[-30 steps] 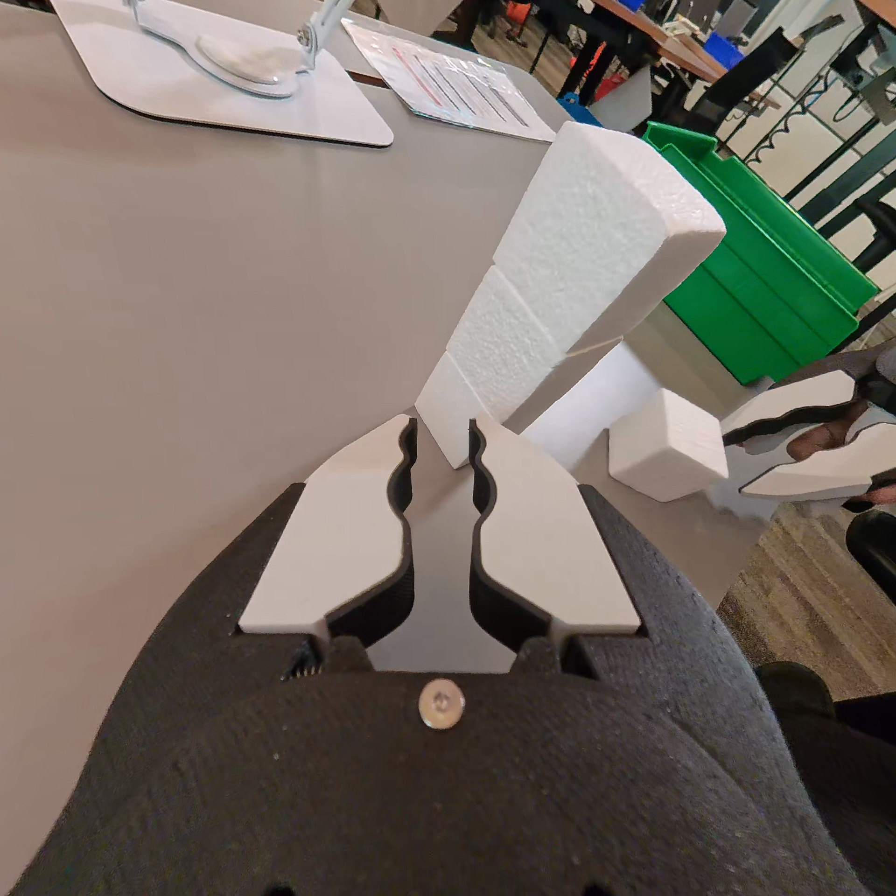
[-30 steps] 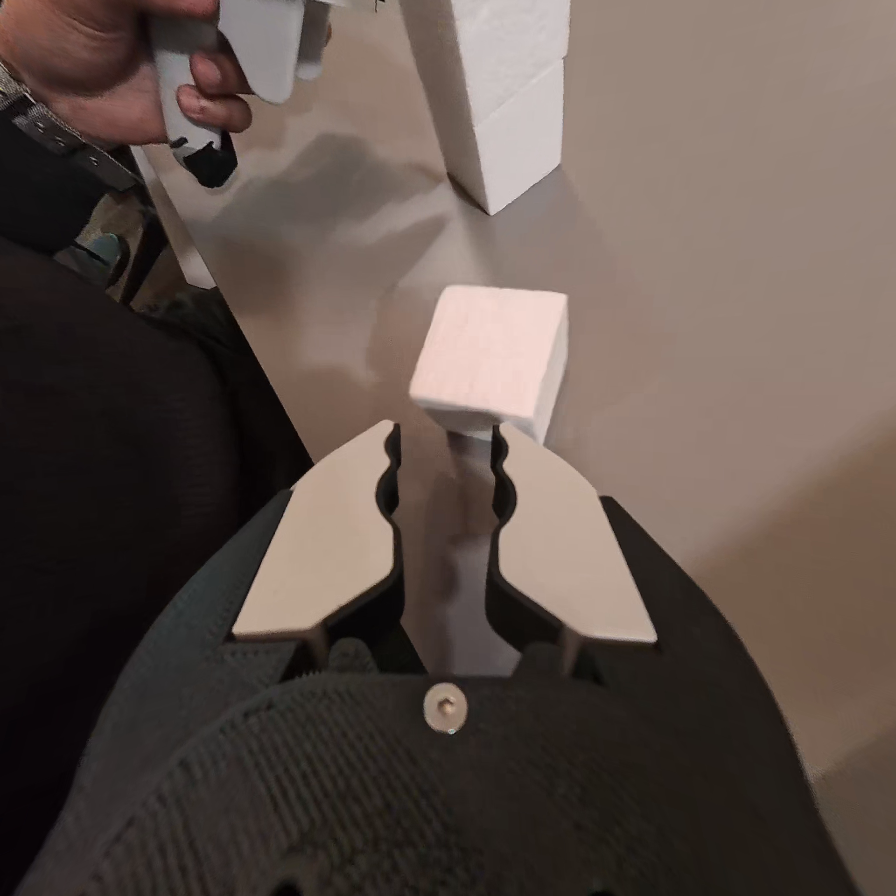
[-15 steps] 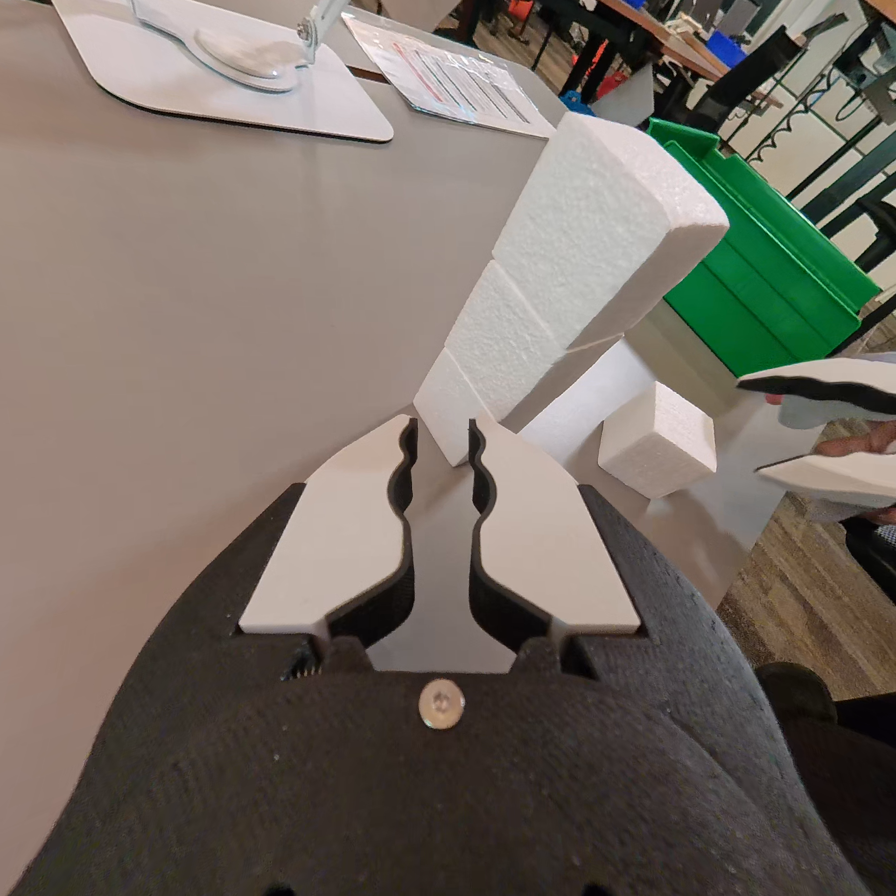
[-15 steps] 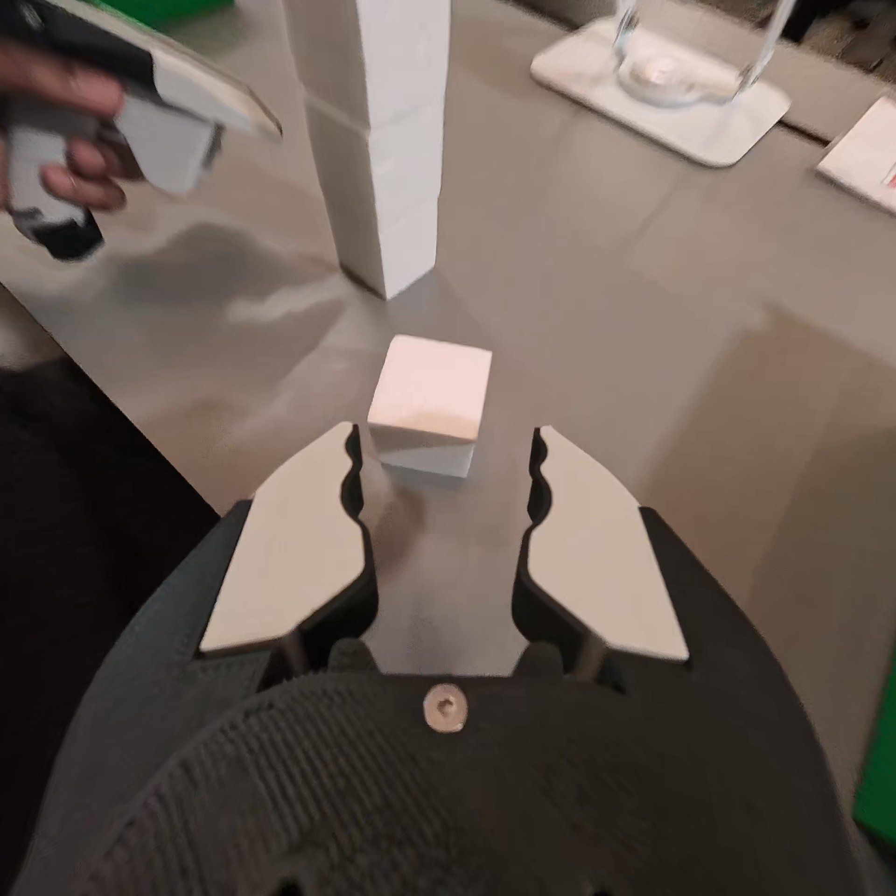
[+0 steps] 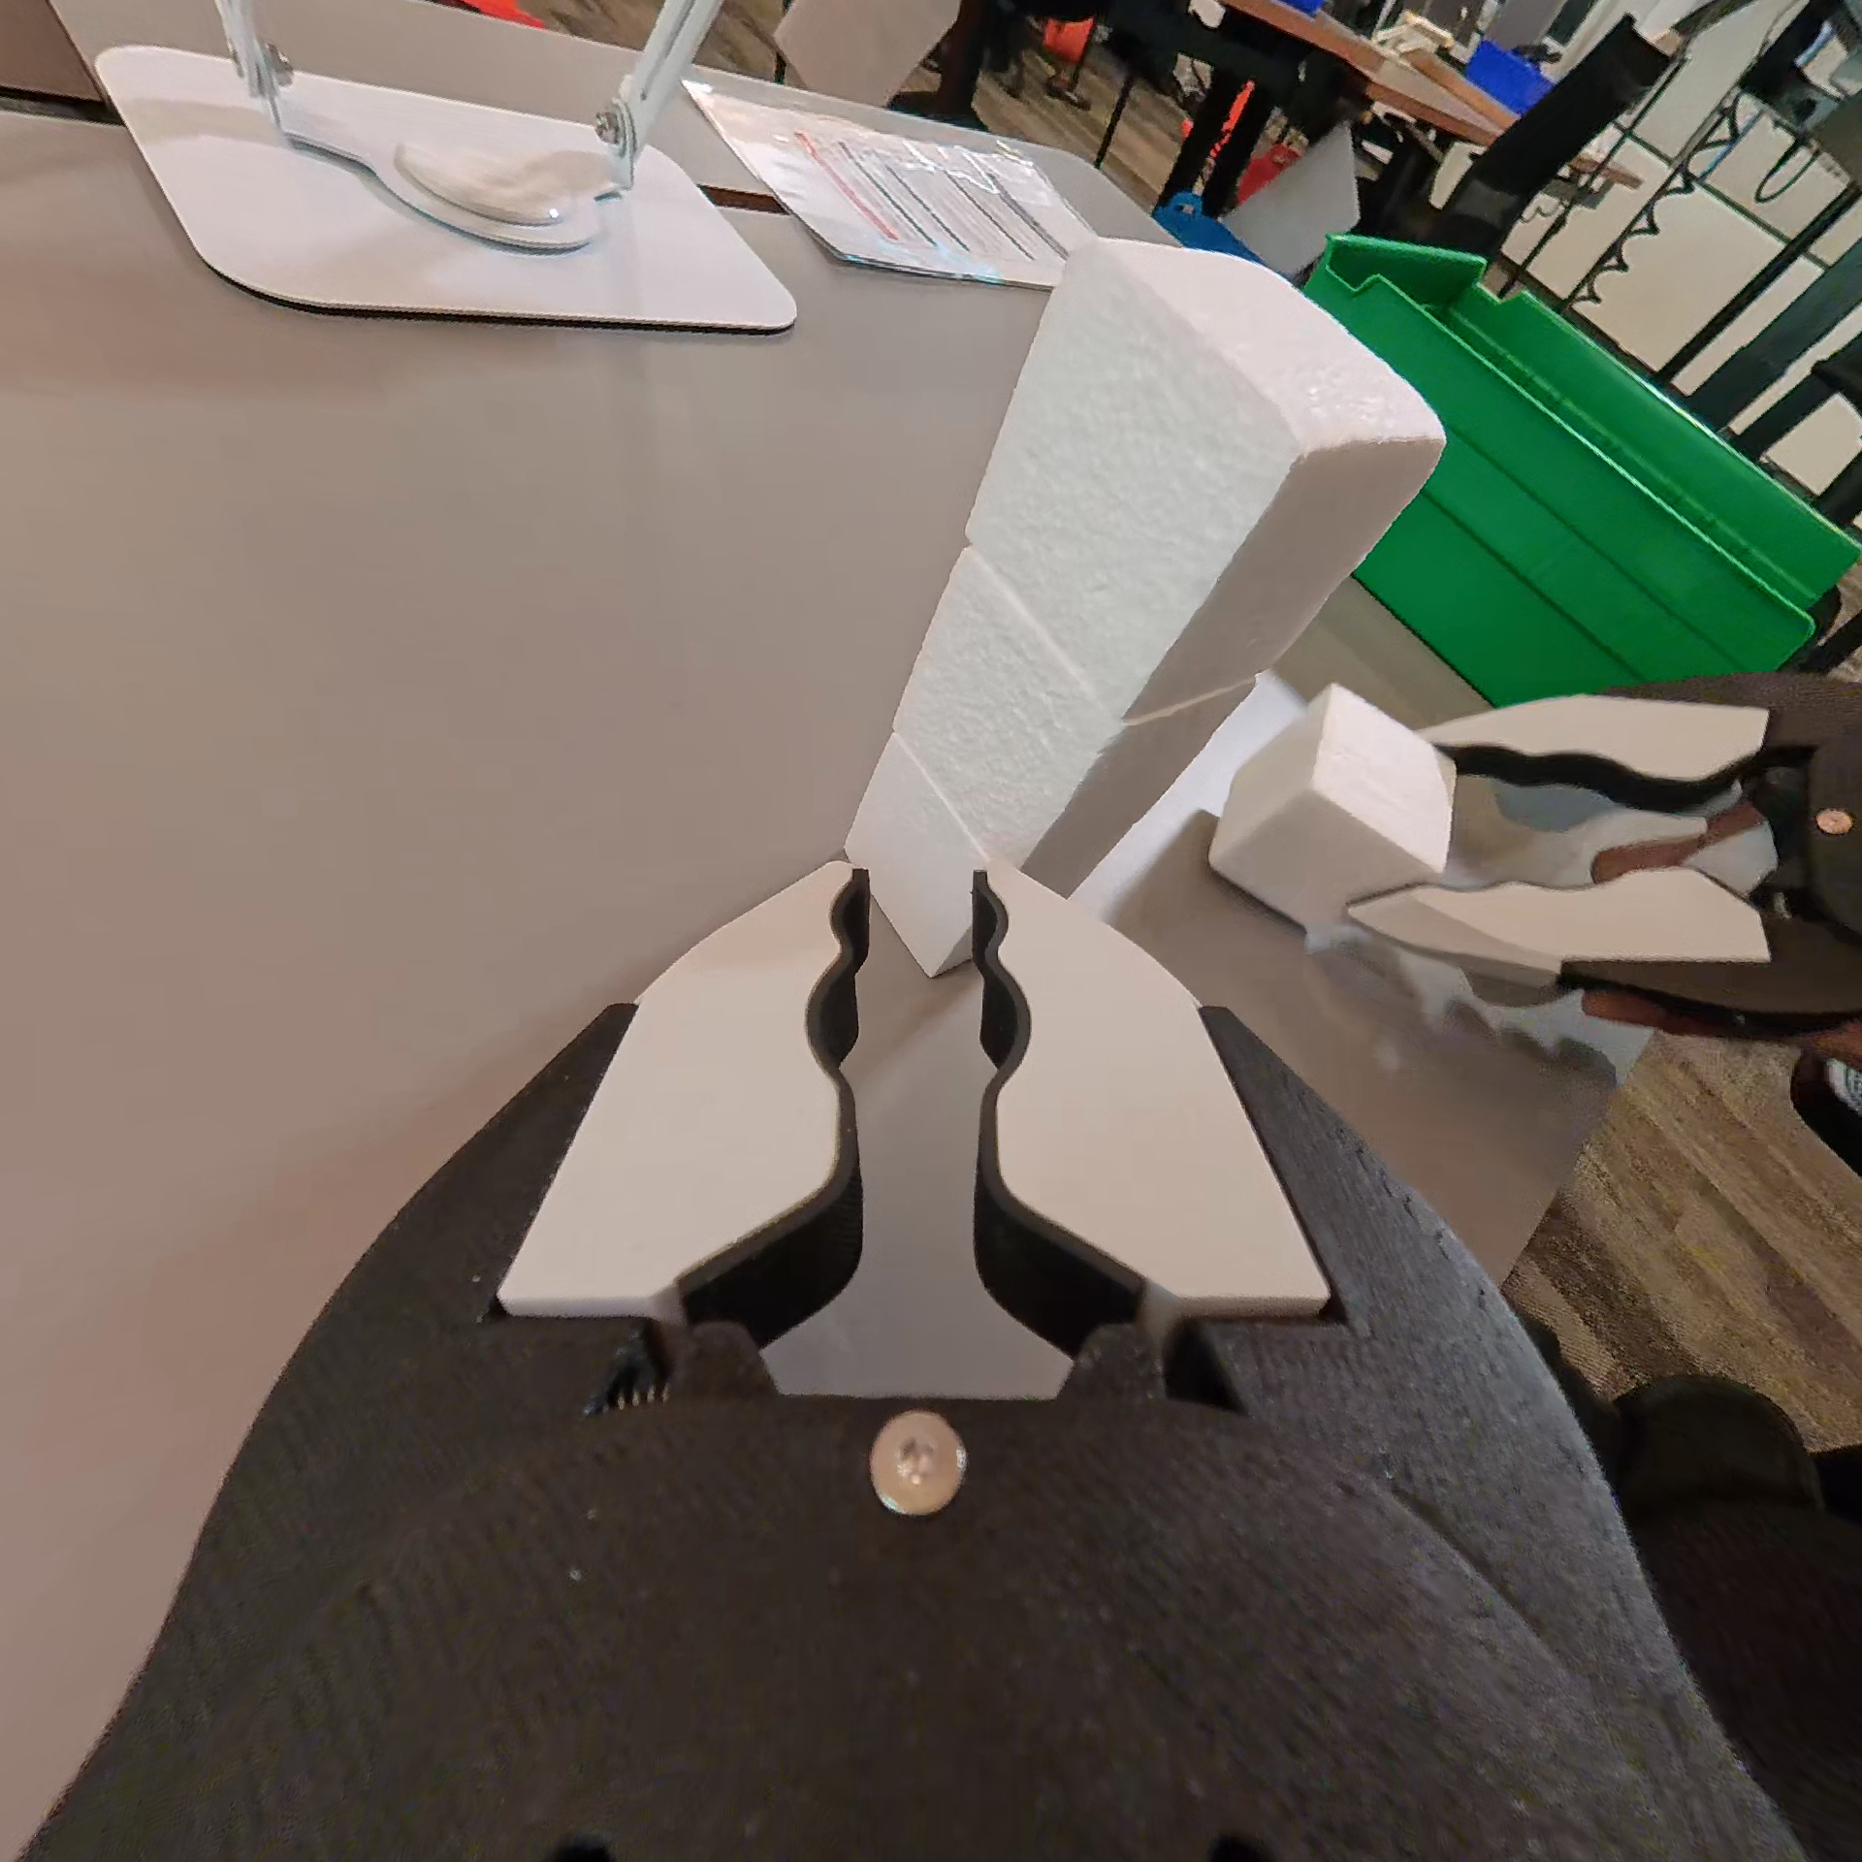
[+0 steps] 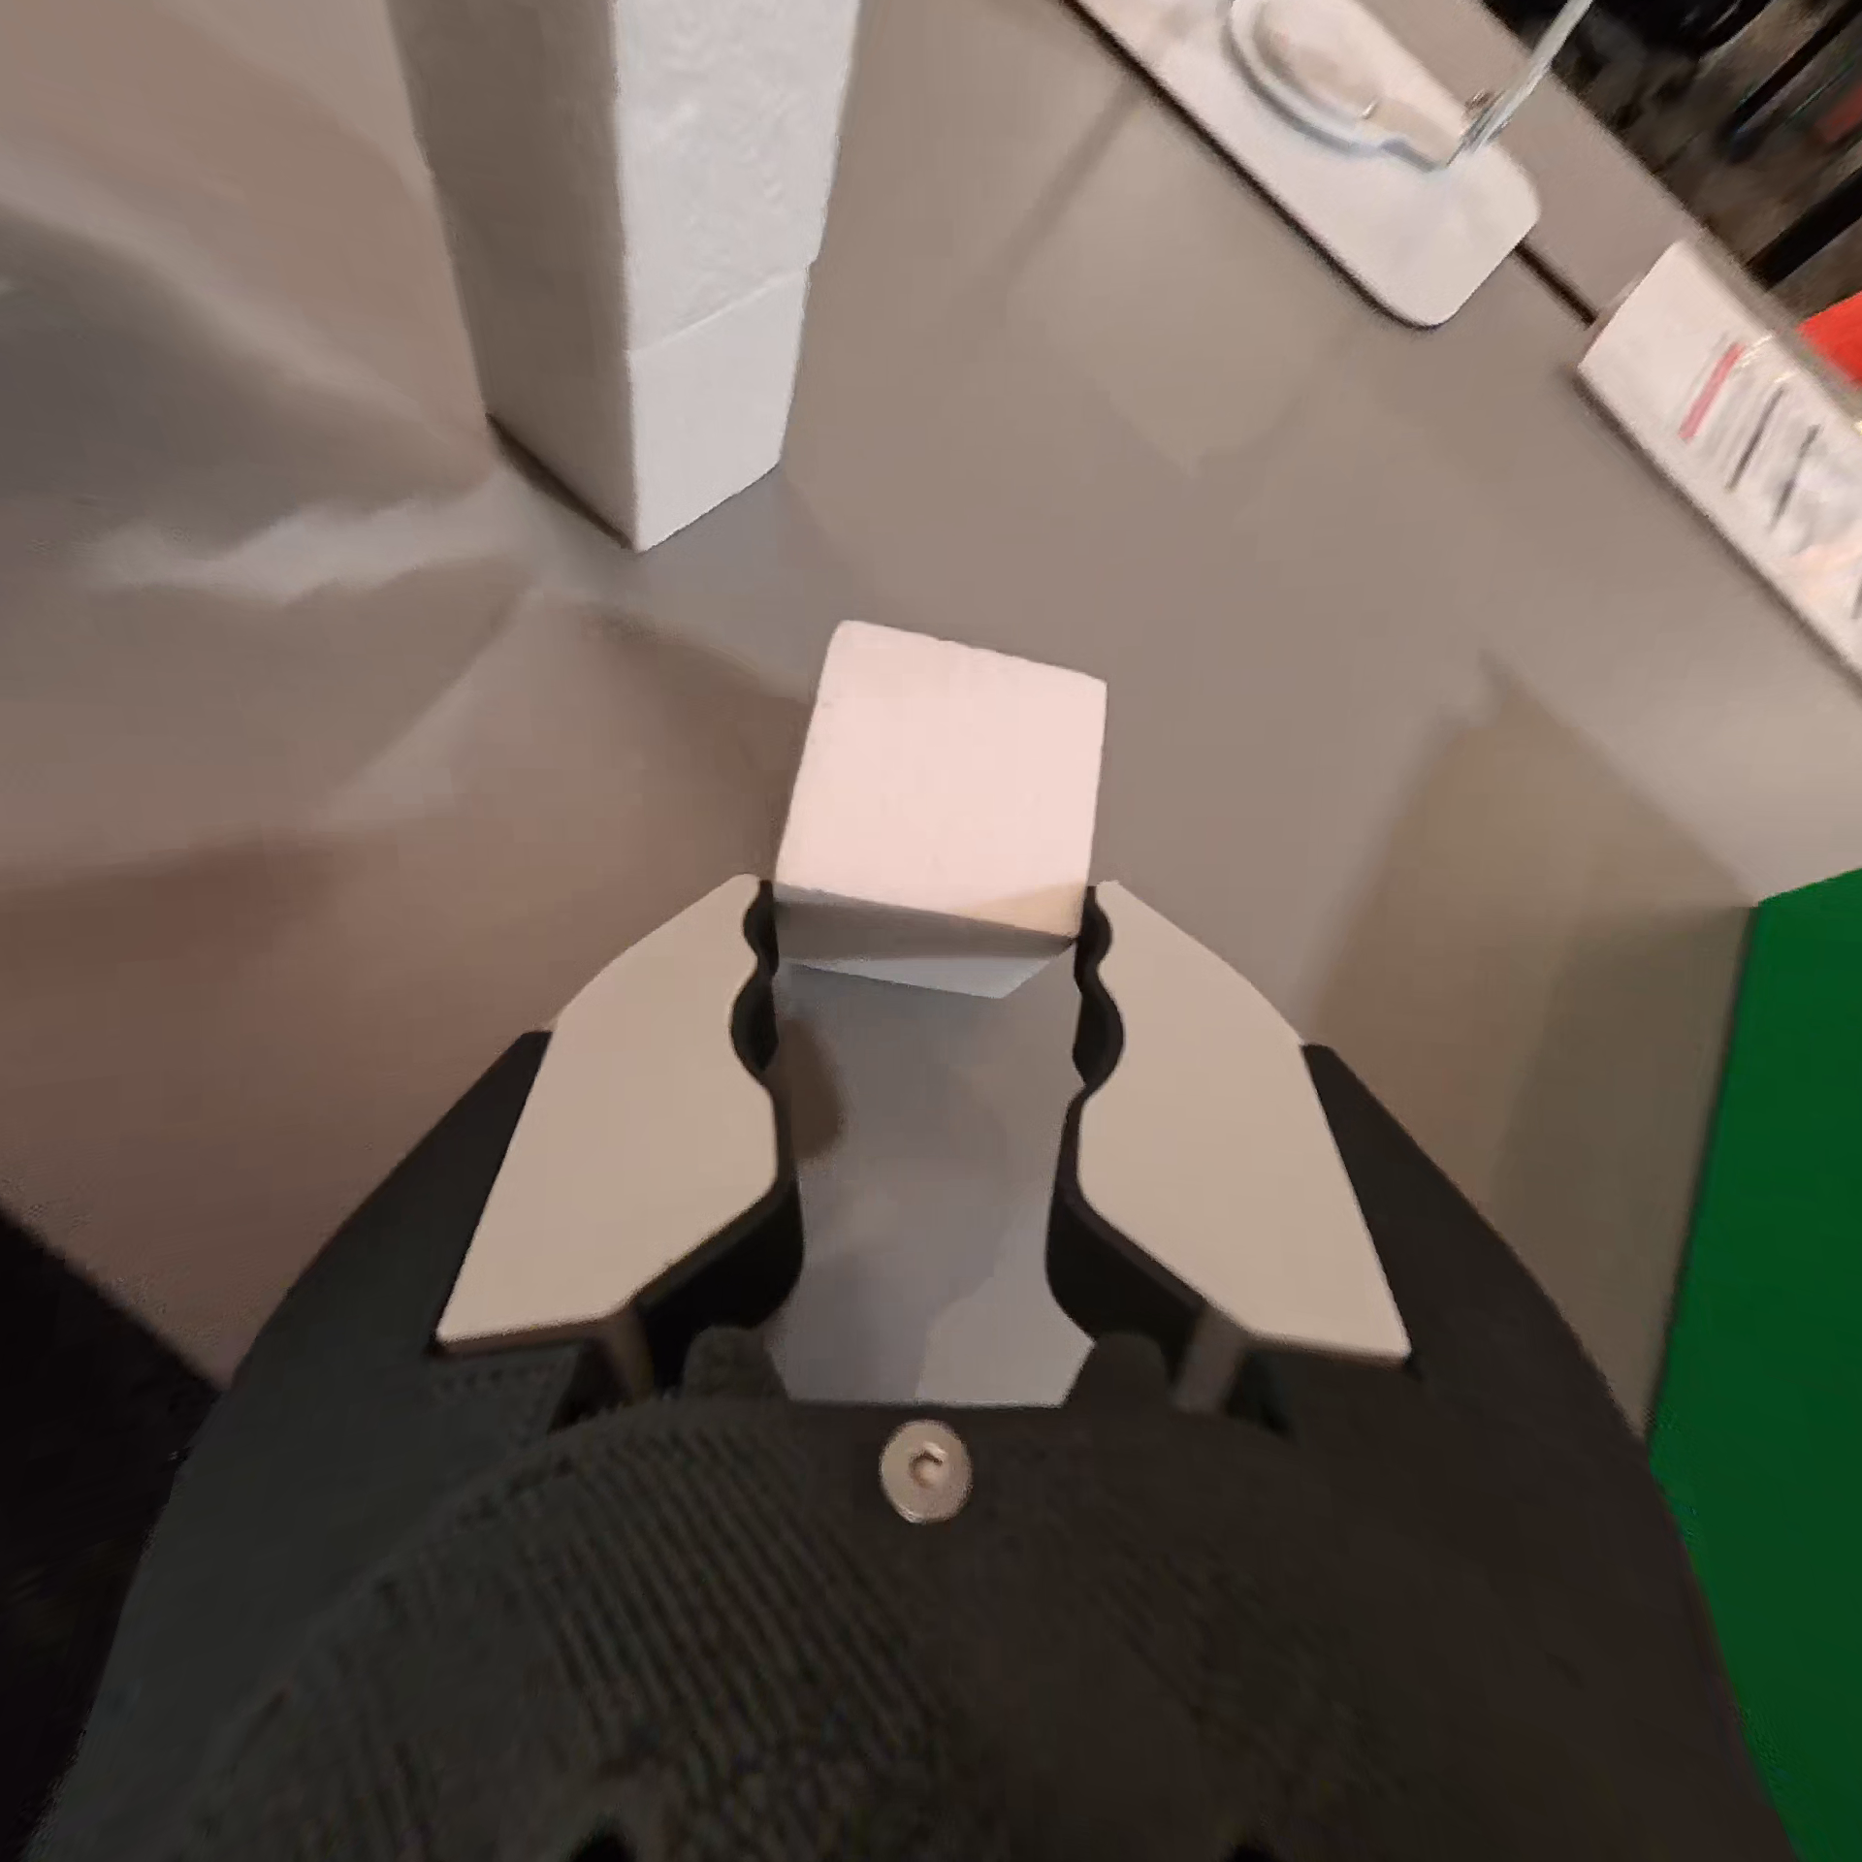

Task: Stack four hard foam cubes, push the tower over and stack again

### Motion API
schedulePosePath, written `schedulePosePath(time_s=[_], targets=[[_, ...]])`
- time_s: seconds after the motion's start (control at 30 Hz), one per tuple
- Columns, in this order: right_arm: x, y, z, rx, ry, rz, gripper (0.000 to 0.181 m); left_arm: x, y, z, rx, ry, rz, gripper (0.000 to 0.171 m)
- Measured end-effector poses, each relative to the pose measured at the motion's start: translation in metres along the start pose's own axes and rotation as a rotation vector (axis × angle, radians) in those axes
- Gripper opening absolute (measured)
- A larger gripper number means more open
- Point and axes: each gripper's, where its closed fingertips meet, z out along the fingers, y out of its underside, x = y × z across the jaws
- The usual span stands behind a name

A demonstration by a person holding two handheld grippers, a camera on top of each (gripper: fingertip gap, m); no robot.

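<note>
A stack of three white foam cubes stands upright on the grey table; it also shows in the right wrist view. My left gripper is shut with a narrow gap and empty, its tips just short of the stack's bottom cube. A loose foam cube lies to the right of the stack. My right gripper has a fingertip pressed against each side of it. In the left wrist view this cube looks tilted between the right gripper's fingers.
A white stand base and a laminated sheet lie at the far side of the table. A green bin stands beyond the table's right edge, also in the right wrist view. The wooden floor lies below that edge. Tip to tip, the grippers are about 20 cm apart.
My right gripper opened, moved forward around the loose cube and closed on its sides. My left gripper has stayed shut near the stack's base.
</note>
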Motion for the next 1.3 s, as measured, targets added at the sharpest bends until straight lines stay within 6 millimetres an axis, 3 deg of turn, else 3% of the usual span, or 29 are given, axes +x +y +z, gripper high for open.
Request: schedulePosePath(time_s=[0.1,0.3,0.4,0.53,0.67,0.87,0.93,1.0,1.07,1.23,1.3], targets=[[0.017,-0.014,0.010,0.058,-0.005,0.045,0.058,0.002,0.001,0.001,-0.005,0.004,0.009,0.021],[0.030,-0.032,0.036,0.085,-0.073,0.087,0.058,0.000,0.001,0.001,-0.005,-0.004,0.009,0.021],[0.029,-0.029,0.043,0.071,-0.101,0.097,0.061,-0.004,0.000,0.000,0.000,-0.008,-0.010,0.021],[0.037,-0.028,0.038,0.067,-0.043,0.107,0.065,-0.004,0.001,-0.001,-0.001,0.004,-0.037,0.021],[0.032,-0.024,0.032,0.072,-0.059,0.282,0.068,-0.006,0.000,-0.001,0.001,0.002,-0.042,0.021],[0.034,-0.017,0.046,0.045,-0.066,0.365,0.070,-0.003,0.001,0.000,-0.005,0.020,-0.053,0.021],[0.036,-0.014,0.051,0.015,-0.057,0.379,0.054,-0.002,0.001,-0.001,-0.005,0.021,-0.051,0.021],[0.044,-0.018,0.048,0.055,-0.024,0.382,0.026,-0.003,0.001,-0.001,-0.005,0.018,-0.050,0.021],[0.055,-0.024,0.041,0.112,0.020,0.378,0.019,-0.005,0.001,-0.001,-0.001,0.015,-0.055,0.021],[0.058,-0.021,0.035,0.126,-0.062,0.414,0.062,-0.005,0.000,-0.001,0.000,0.016,-0.061,0.021],[0.062,-0.020,0.035,0.139,-0.087,0.368,0.070,-0.004,0.001,-0.001,-0.003,0.018,-0.058,0.021]])
